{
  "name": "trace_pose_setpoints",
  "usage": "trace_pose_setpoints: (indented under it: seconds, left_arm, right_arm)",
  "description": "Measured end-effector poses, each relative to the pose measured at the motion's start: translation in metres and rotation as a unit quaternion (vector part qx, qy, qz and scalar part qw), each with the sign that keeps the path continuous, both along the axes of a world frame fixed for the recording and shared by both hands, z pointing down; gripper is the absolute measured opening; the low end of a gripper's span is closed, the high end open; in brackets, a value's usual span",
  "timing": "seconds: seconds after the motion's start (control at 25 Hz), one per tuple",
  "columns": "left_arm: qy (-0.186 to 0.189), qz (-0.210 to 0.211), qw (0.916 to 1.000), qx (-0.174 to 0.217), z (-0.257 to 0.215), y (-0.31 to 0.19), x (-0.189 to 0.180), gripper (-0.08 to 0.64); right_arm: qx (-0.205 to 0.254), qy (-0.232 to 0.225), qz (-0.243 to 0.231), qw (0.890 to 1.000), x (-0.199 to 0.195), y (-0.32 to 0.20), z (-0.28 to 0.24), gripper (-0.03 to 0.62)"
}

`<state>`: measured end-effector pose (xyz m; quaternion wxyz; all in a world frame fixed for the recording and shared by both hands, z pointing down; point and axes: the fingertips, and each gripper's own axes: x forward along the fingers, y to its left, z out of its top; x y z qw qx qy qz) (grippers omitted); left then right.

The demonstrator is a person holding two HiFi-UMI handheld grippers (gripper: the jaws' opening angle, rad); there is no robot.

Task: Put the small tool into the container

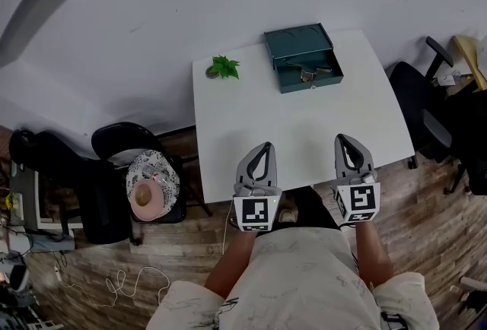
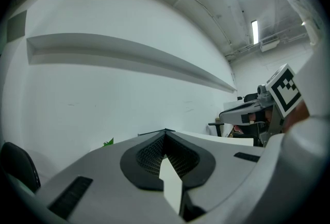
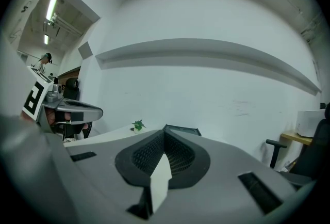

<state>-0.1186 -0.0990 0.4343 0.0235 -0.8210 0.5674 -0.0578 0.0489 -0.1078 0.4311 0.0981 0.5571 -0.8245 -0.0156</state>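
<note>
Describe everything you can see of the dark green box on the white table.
The dark green rectangular box, metal by its look, stands open on the far part of the white table. Its lid is swung back on the far side. Inside, near the front wall, lie small shiny items, too small to identify. A small green plant stands to its left, apart from it. Only the table touches it.

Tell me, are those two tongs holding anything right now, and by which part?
Nothing is held. The left tongs and right tongs are both shut on empty air at the near edge of the table, apart from the green box.
</note>
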Motion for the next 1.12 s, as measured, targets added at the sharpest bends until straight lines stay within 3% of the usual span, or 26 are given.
trace_pose_setpoints:
  seconds: [1.12]
  left_arm:
    - [-0.007, -0.001, 1.0, -0.004, 0.0011, 0.0011, -0.0002, 0.006]
  right_arm:
    - [-0.008, -0.009, 0.001, 1.0, 0.0014, -0.0022, 0.0044, 0.015]
